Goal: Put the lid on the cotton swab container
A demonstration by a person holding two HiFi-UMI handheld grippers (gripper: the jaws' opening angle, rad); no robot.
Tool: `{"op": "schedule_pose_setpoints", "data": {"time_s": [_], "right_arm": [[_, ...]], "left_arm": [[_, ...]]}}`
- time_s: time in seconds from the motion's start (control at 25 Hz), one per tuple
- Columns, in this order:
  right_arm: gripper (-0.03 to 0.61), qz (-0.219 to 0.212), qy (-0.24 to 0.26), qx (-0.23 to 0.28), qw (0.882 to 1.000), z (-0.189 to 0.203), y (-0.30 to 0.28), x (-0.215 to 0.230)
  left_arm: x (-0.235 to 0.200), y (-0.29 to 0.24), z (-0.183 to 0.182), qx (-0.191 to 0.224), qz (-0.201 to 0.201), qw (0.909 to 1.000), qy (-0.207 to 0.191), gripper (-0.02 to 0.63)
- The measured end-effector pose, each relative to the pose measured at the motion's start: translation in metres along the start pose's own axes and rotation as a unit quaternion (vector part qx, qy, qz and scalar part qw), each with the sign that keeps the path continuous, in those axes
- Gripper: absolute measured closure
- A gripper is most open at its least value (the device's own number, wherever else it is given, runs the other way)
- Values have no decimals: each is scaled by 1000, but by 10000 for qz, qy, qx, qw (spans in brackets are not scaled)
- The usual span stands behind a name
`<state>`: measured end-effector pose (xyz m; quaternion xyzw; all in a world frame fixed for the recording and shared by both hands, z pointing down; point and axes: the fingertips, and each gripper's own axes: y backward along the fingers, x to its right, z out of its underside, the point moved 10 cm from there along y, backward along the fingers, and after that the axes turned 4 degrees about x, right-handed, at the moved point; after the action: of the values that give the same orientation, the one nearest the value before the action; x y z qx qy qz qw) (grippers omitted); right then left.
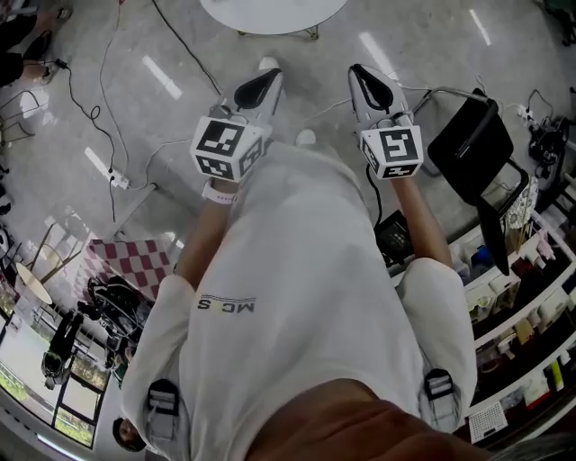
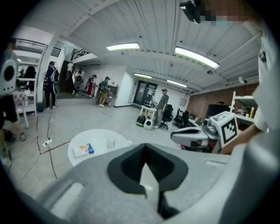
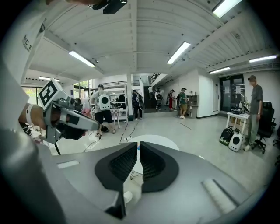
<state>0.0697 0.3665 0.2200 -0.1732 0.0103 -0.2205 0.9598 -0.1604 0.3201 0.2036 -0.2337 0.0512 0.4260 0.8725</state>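
In the head view both grippers are held out in front of a white shirt, over the floor. My left gripper [image 1: 266, 79] and my right gripper [image 1: 362, 76] point toward a round white table [image 1: 270, 13] at the top edge. Both are shut with nothing between the jaws. In the left gripper view the table [image 2: 94, 142] carries a small clear cup-like container [image 2: 110, 143] and a blue and yellow pack [image 2: 83, 149]; both are too small to make out. No lid shows. The left gripper's jaws [image 2: 145, 151] meet at the tips. The right gripper [image 3: 138, 151] shows only a thin slit.
Cables and a power strip [image 1: 117, 177] run across the grey floor at the left. A black chair [image 1: 472, 144] and shelves of small goods [image 1: 526, 306] stand at the right. Several people [image 2: 162, 107] stand far off in the hall.
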Motion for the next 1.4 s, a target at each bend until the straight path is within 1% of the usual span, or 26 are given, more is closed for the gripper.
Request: {"op": "schedule_pose_setpoints", "data": {"time_s": [0.12, 0.32, 0.48, 0.6, 0.8, 0.96, 1.08, 1.2, 1.28, 1.4], "right_arm": [[575, -50, 68, -206, 9998, -19, -62, 28], [575, 57, -3, -506, 9987, -55, -164, 77], [575, 303, -263, -578, 9975, -67, -221, 111], [575, 393, -451, -557, 9967, -69, -250, 137], [575, 232, -603, -669, 9957, -55, -290, 178], [575, -31, -649, -809, 9946, -40, -312, 200], [575, -315, -565, -938, 9935, -29, -328, 209], [580, -557, -339, -1006, 9928, -20, -343, 218], [578, -657, -238, -1021, 9923, -13, -351, 224], [578, -751, -293, -1082, 9909, 1, -365, 235]], "left_arm": [[-55, -43, -29, -85, 82, 9999, -100, 615], [-142, -114, -72, -172, 396, 9990, 86, 615], [-190, -156, -94, -320, 526, 9980, 153, 615], [-217, -186, -105, -403, 441, 9981, 169, 615], [-240, -228, -104, -533, 255, 9975, 377, 615], [-246, -257, -95, -660, 198, 9961, 544, 615], [-252, -276, -84, -755, 165, 9948, 660, 615], [-258, -294, -74, -844, 142, 9937, 725, 615], [-262, -305, -67, -884, 111, 9931, 758, 615], [-269, -323, -55, -935, 47, 9922, 821, 615]]}}
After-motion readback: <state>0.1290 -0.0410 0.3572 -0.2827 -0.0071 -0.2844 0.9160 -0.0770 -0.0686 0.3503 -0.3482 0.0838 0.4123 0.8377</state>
